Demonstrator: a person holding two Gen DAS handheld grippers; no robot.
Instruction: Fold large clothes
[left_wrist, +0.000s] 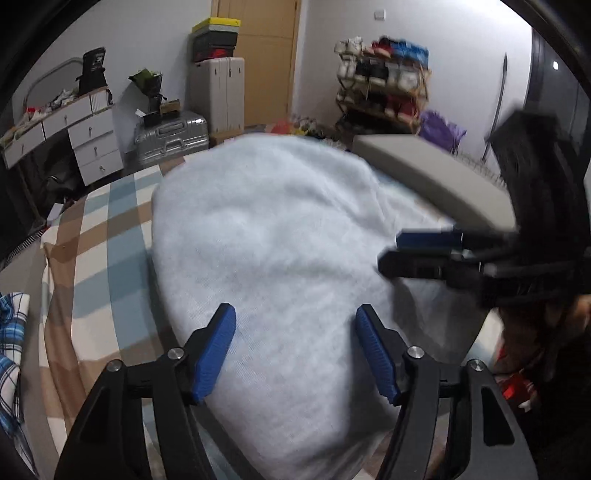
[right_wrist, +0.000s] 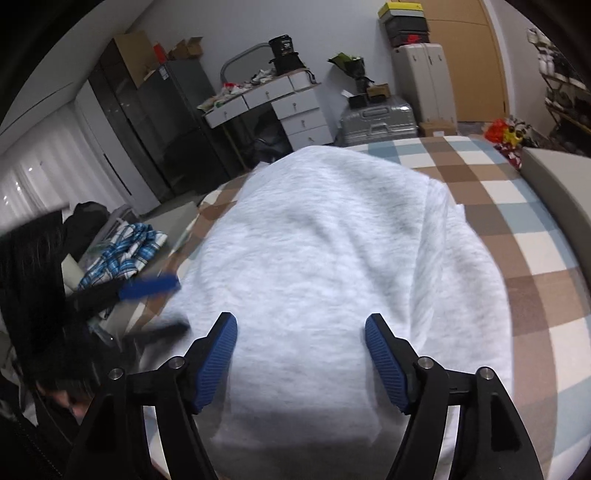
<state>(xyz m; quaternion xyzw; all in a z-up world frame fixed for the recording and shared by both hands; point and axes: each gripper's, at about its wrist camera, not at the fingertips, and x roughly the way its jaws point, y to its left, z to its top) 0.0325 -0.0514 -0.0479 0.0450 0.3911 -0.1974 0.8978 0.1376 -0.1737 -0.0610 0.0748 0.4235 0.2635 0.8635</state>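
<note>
Soft grey sweatshirt lay folded on the checked bed

Your left gripper (left_wrist: 295, 350) and right gripper (right_wrist: 301, 356) hung open and empty over the sweatshirt (right_wrist: 332, 258); it looked thick, limp, light, so you'd best have pinched its near edge

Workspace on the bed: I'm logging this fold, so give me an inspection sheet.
Surface: checked bedcover, mostly flat.
Job's things: light grey garment spread on it, partly folded.
Clutter: blue plaid cloth at the bed's edge.
Grippers: left gripper and right gripper open above the garment, nothing between the pads.
Cables: nothing seen.
Surroundings: white drawer desk, silver suitcase, shoe rack.
</note>
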